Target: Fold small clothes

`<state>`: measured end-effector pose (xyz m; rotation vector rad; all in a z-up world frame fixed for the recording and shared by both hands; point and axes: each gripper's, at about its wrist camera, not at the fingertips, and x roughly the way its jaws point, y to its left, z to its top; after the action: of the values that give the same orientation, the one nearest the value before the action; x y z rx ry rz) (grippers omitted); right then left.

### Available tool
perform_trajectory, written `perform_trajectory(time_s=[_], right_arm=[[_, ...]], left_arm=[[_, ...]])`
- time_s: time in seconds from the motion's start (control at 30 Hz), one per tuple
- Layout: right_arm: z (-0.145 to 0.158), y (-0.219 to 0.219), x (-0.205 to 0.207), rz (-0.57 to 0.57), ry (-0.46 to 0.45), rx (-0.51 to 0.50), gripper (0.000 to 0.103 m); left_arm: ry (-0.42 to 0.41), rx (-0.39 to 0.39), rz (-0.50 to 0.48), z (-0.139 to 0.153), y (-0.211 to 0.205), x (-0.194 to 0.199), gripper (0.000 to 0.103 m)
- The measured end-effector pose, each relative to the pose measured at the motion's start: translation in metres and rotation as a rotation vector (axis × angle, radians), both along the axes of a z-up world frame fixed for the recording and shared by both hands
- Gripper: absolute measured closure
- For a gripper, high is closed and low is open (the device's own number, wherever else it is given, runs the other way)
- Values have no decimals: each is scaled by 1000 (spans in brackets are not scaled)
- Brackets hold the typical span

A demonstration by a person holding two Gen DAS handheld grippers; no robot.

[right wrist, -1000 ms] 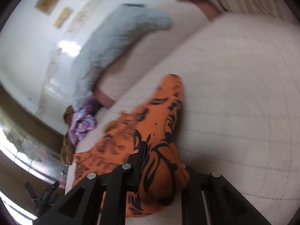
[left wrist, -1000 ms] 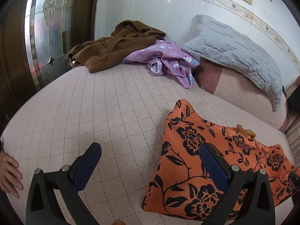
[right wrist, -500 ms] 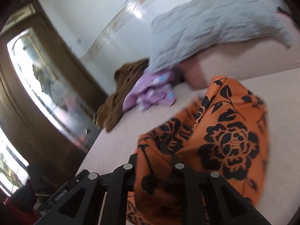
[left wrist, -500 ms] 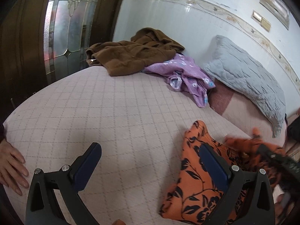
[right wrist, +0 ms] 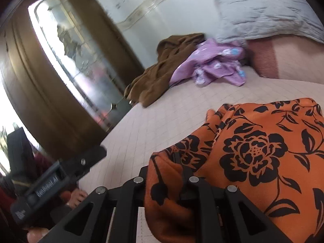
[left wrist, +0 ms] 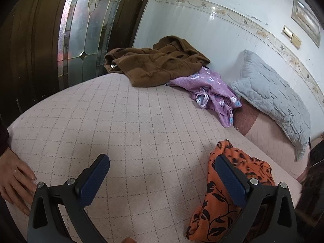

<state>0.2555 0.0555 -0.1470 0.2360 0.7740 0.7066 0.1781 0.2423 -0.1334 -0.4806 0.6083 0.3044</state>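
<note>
An orange garment with black flowers point(right wrist: 253, 151) lies on the pink quilted bed point(left wrist: 121, 131). My right gripper point(right wrist: 168, 174) is shut on a bunched edge of it and holds that edge over the rest of the cloth. In the left wrist view the same garment point(left wrist: 218, 198) lies crumpled at the lower right, partly behind my right finger. My left gripper point(left wrist: 162, 178) is open and empty, hovering above the bed to the left of the garment. Its body also shows in the right wrist view point(right wrist: 56, 180).
A brown garment point(left wrist: 156, 62) and a purple flowered garment point(left wrist: 212, 89) lie at the far side by the wall. A grey pillow point(left wrist: 273, 105) leans at the right. A glass-panelled wooden door point(left wrist: 81, 32) stands left. A bare hand point(left wrist: 14, 180) rests on the bed's near left edge.
My right gripper has carried the orange garment's edge over, bunching the flat cloth into a smaller heap. My left gripper has swung leftward, away from the garment, staying open.
</note>
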Motion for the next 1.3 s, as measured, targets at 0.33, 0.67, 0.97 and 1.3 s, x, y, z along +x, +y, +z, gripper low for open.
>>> perform_trajectory(time_s=[0.33,0.67,0.97,1.3], right_arm=[[-33,18,-8,42,9,-127,89],[16,9,-46,153,-72,-170,17],[39,-123,-49,-140,-29,-92,34],[-28,-160,-32,-188,224,18,65]], left_arm=[[25,0,-135,-7,-31,14,0],[-76,-102,-77,6,-14,-1,0],[59,-3,-337,-20,-83,22,0],[347,35,-345,-92,-103,54,0]])
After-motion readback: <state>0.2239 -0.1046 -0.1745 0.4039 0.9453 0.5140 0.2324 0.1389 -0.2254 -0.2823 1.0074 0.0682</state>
